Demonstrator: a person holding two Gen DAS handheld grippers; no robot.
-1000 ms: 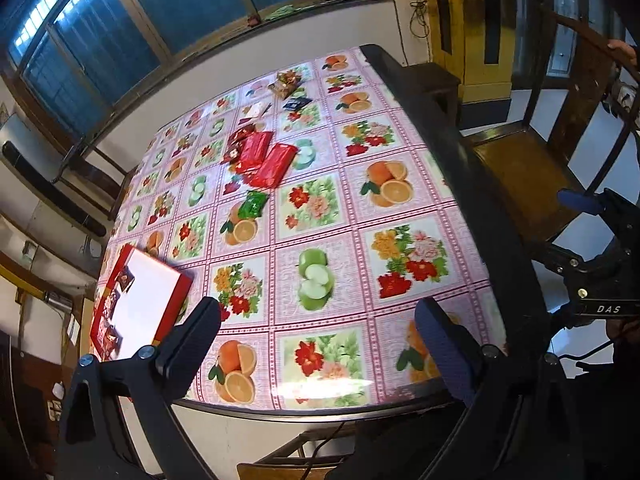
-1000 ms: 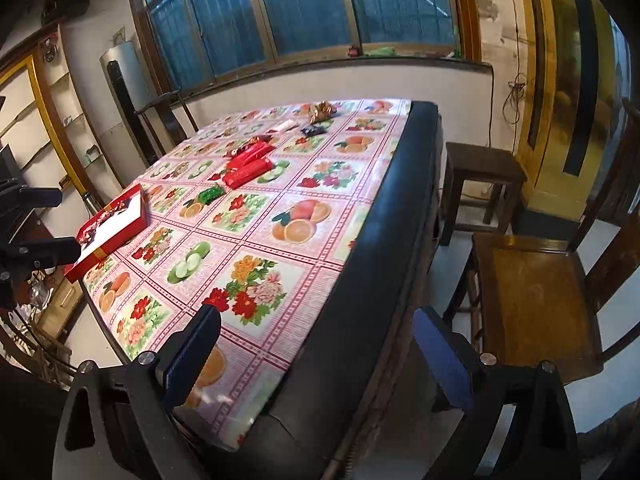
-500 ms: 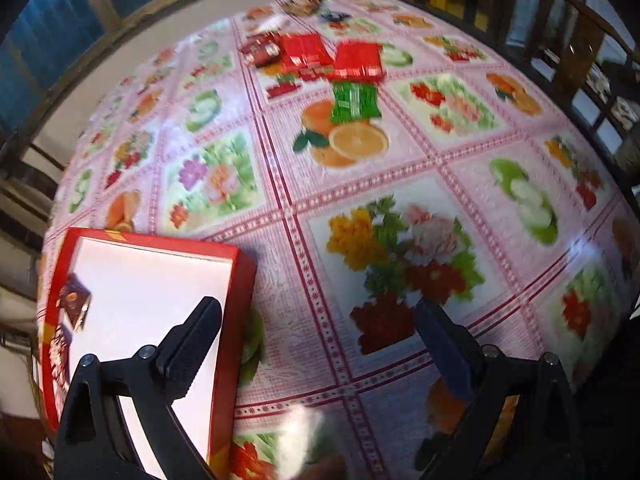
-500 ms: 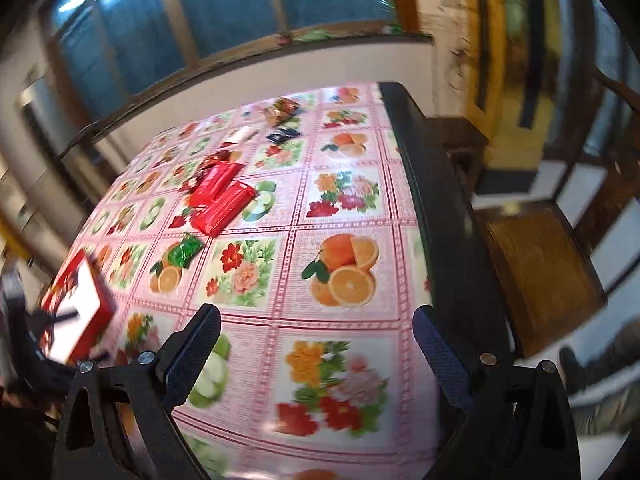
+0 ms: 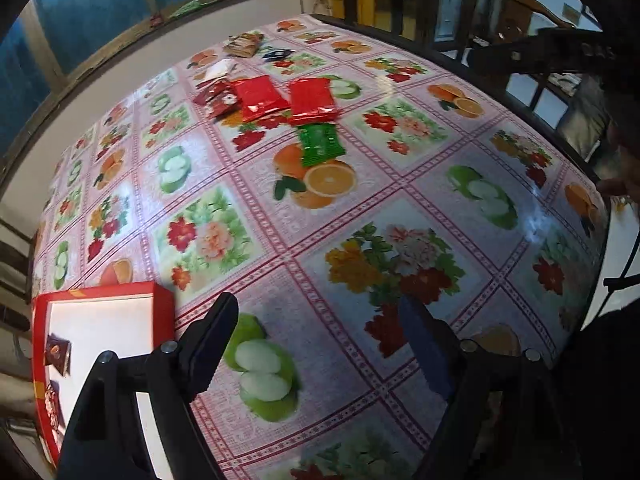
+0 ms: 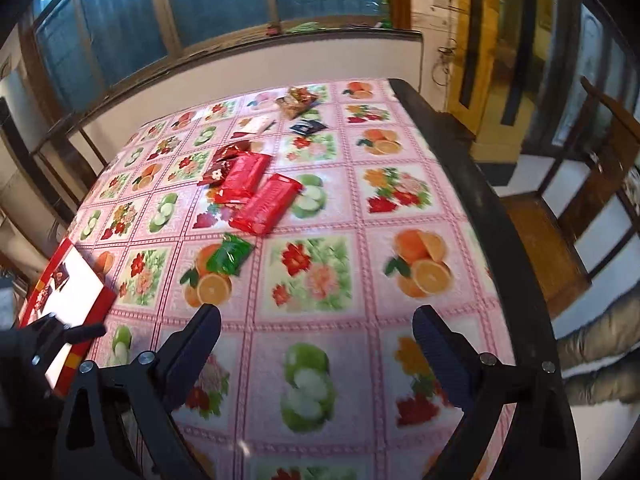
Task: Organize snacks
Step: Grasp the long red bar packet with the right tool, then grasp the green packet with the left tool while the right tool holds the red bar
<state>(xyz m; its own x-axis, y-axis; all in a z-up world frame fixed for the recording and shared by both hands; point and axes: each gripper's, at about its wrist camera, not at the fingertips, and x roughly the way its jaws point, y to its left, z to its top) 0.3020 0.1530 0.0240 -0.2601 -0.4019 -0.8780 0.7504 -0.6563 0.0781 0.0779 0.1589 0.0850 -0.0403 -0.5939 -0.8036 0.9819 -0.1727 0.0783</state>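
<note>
Bare tablecloth between red box and snack packets.

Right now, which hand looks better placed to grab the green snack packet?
Probably the right: its fingers stand open facing the green packet just ahead, while the left fingers, also empty, sit beside the red box, farther away.

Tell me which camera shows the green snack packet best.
The left wrist view: the green snack packet lies near the middle, sharp, its crinkled wrapper plain, just below the two red packets. The right wrist view shows the same packet smaller and blurred, lying over a printed orange.
</note>
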